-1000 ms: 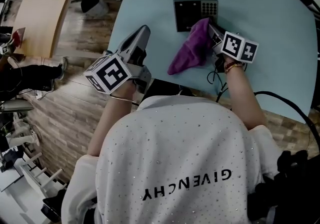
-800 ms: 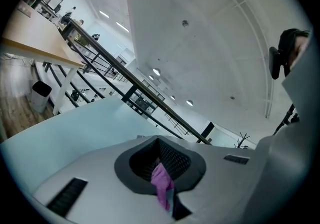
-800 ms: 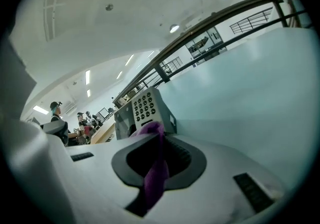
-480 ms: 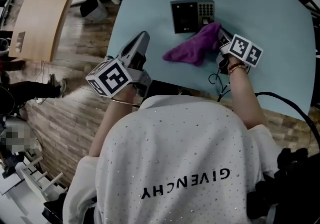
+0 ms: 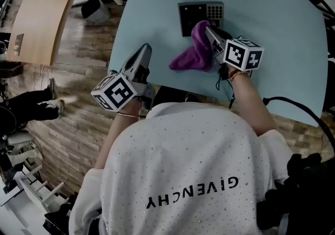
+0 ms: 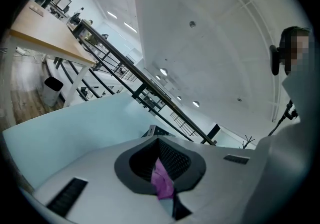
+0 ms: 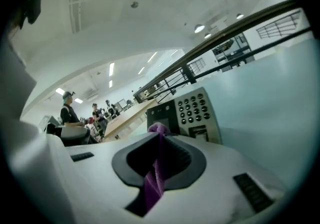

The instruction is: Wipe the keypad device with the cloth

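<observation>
**Head view, from above.** A pale blue worktop [image 5: 272, 19] fills the upper right of the frame. The keypad device [image 5: 194, 13] lies flat near the top centre, with its dark panel on the left and its button grid on the right.

The right hand-held gripper [image 5: 208, 31] reaches in from the centre right, clenched on the purple cloth [image 5: 191, 56]. The cloth's upper fold overlaps the device's lower edge and hides part of it. The rest of the cloth trails down and left onto bare worktop. Whether the fold presses on the device cannot be told from this angle.

**Right gripper view.** The cloth [image 7: 154, 183] runs along the slit between the closed jaws. Its tip pokes up in front of the keypad device [image 7: 192, 113], which fills the centre of the frame.

**Left side.** The left hand-held gripper [image 5: 145, 49] sits at the worktop's left edge, centre left of the frame, well apart from cloth and device. In the left gripper view its jaws are drawn together. A purple sliver [image 6: 162, 183] shows in the slit (what it is, and whether it is pinched, cannot be made out).

A white shirt [image 5: 183, 176] fills the lower half of the head view and covers the worktop's near edge. The dark mass at the lower right is too dim to identify.
</observation>
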Demonstrator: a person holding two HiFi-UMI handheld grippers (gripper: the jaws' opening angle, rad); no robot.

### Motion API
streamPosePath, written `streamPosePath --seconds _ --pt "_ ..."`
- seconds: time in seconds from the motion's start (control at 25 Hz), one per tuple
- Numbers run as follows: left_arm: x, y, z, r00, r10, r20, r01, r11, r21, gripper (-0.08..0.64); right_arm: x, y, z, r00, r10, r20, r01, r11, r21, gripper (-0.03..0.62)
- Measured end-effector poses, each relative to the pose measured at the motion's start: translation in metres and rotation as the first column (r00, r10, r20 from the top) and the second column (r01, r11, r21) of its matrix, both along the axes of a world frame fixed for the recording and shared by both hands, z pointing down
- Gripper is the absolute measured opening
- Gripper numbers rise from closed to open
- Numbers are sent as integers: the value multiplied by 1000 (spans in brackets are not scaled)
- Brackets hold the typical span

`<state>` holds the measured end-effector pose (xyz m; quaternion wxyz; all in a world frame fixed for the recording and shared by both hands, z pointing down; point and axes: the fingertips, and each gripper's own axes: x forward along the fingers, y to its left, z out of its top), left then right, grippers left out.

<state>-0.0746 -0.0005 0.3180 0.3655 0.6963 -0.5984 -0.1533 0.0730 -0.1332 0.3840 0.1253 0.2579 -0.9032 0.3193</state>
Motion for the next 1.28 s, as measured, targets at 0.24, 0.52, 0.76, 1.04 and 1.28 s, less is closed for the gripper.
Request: streamPosePath --seconds 0.24,0.52,0.76,1.04,1.28 --pt "-7 14 10 1000 -27 -10 26 999 -29 -7 -45 30 19 966 -194 -173 207 977 58 23" --pt "-19 24 12 999 -41 -24 41 999 -33 -6 -71 50 35 926 -291 -239 312 948 55 25" --pt "-12 22 15 999 -27 -23 26 999 -39 -6 -52 48 42 936 -249 -248 272 960 65 25" --pt "3 15 16 1000 8 -24 -9 999 -39 -6 -15 31 46 960 -133 -247 151 987 54 25" --pt "15 13 19 999 25 -31 -27 999 -45 -6 17 17 51 970 -39 -240 51 998 42 25"
